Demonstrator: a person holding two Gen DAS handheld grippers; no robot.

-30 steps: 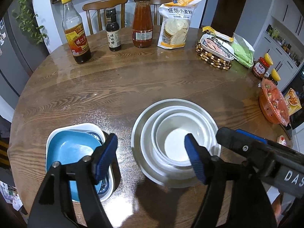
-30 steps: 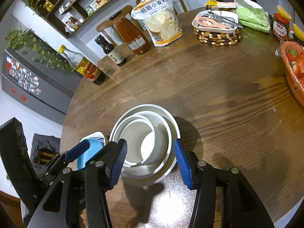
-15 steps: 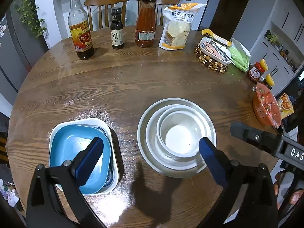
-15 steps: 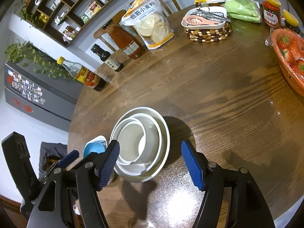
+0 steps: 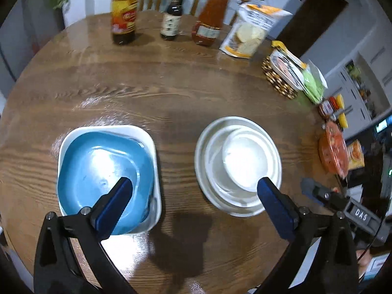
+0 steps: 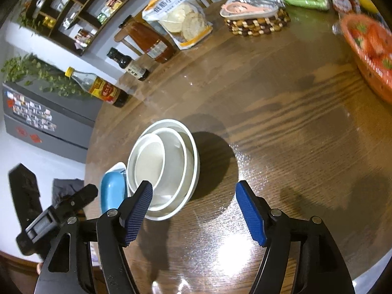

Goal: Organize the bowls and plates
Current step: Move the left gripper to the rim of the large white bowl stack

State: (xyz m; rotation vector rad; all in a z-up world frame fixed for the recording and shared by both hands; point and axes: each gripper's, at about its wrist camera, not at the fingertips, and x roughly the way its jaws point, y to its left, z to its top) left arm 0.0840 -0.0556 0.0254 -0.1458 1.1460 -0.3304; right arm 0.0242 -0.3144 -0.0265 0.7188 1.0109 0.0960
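1. Pulled both grippers back and up from dishes, jaws spread wider.
2. Left gripper (image 5: pixel 194 202): open, empty; blue dish (image 5: pixel 103 171) ahead-left, white stack (image 5: pixel 238 165) ahead-right.
3. Right gripper (image 6: pixel 196 212): open, empty; stack ahead-left.
4. Looked sorted and nested; little seemingly left.

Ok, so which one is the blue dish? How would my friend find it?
Look at the big round wooden table, at the near side where two piles of dishes sit. The blue dish is in the left pile, nested inside a white square dish. It is the only blue one; the round stack beside it is all white.
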